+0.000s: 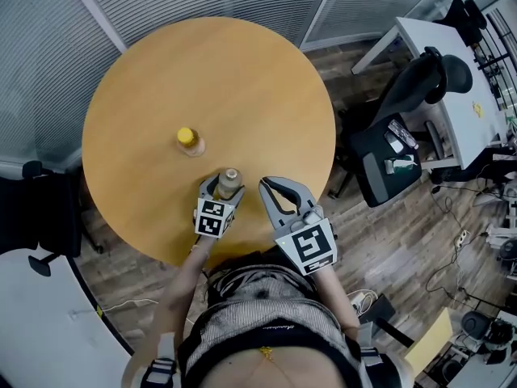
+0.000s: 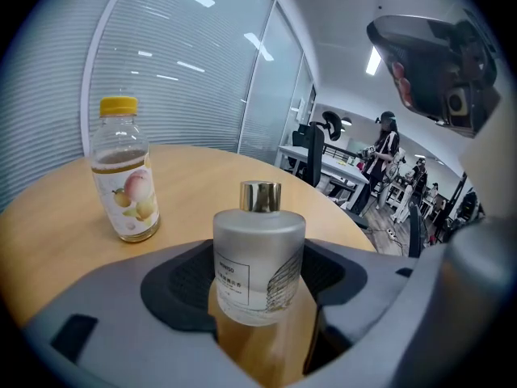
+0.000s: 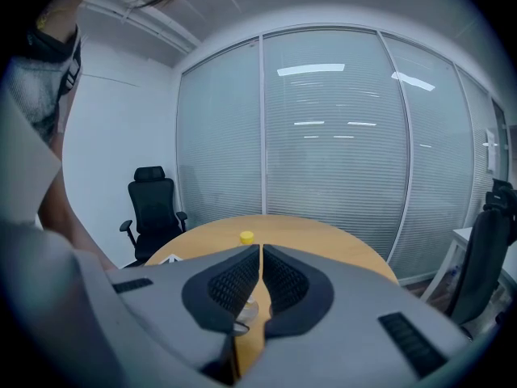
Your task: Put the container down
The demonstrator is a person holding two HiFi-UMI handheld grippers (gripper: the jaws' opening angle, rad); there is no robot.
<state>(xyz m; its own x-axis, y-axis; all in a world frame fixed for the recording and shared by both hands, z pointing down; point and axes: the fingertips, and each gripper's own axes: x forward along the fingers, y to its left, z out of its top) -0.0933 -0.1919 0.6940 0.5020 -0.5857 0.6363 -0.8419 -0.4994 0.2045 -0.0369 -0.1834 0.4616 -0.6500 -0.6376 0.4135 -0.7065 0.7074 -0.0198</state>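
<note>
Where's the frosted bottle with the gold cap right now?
In the head view the frosted bottle sits between the jaws of the left gripper, at the near edge of the table, with the yellow-capped bottle just beyond it.

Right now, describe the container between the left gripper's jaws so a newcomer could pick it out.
On the round wooden table, at the edge nearest the person, the left gripper has its jaws around the frosted bottle. It is a short, grey-frosted cylinder with a shiny metal cap and a small label, unlike the taller clear bottle with a yellow cap standing farther in.
</note>
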